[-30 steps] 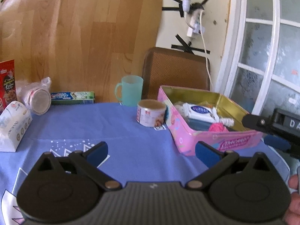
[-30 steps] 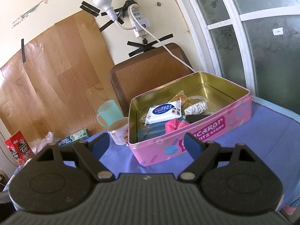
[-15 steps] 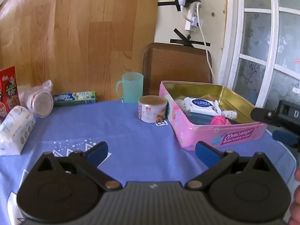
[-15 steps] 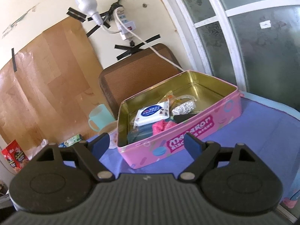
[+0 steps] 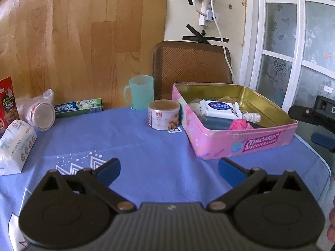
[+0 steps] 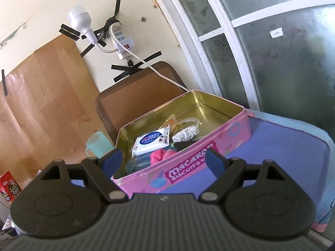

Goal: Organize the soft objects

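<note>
We hold the left gripper (image 5: 169,170) over the blue tablecloth (image 5: 134,146) with its blue-padded fingers (image 5: 108,168) spread wide and nothing between them. Ahead of the right finger and slightly to its right sits the pink tin (image 5: 240,144), lid off, its side reading "Macaron Biscuits". Inside it we see a white wipes packet (image 5: 218,109) with a blue label too small to read, a pink fuzzy bundle (image 5: 240,124) near the front wall, and a small bag of white beads (image 5: 252,116). Straight ahead, between the fingers and farther off, a small can (image 5: 163,115) stands just beside the tin's left end, with a teal mug (image 5: 139,92) behind it. Far ahead of the left finger lies a "Crest" toothpaste box (image 5: 78,107). Our right gripper (image 6: 165,160) is likewise spread open and empty, hovering at the tin's (image 6: 188,167) near wall, where "Macaron Biscuits" reads between its fingers (image 6: 214,163); the wipes packet (image 6: 150,142) and pink bundle (image 6: 162,154) lie just beyond.
</note>
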### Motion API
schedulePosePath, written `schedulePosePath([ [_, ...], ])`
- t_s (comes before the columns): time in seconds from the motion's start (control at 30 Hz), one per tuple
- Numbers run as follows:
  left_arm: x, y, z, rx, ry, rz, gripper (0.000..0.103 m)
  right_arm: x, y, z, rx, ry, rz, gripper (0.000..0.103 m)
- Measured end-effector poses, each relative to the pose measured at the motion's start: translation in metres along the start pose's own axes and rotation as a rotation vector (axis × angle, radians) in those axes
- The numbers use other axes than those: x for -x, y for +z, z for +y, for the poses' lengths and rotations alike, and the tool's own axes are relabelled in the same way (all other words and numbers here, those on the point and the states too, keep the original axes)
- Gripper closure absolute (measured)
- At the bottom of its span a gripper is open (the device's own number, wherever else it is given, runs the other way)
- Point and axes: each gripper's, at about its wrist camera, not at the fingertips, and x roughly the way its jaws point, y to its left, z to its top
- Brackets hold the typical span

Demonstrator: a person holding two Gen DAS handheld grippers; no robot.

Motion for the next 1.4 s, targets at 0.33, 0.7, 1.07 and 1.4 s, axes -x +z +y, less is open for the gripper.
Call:
schedulePosePath([
  [0.33,-0.004,-0.001,0.002,-0.003,-0.003,0.008,0.000,-0.010,-0.013,0.011,0.043,0.032,0.065,0.015],
  [0.7,-0.009,-0.003,0.002,-0.002,-0.002,0.037,0.000,-0.013,-0.016,0.014,0.066,0.031,0.074,0.015],
  [1.07,-0.017,-0.005,-0.002,-0.010,-0.012,0.083,0.000,-0.016,-0.017,0.009,0.065,0.018,0.066,0.015],
  [1.4,-0.025,-0.005,-0.007,-0.017,-0.011,0.117,0.000,-0.022,-0.021,0.001,0.061,0.016,0.073,0.015],
])
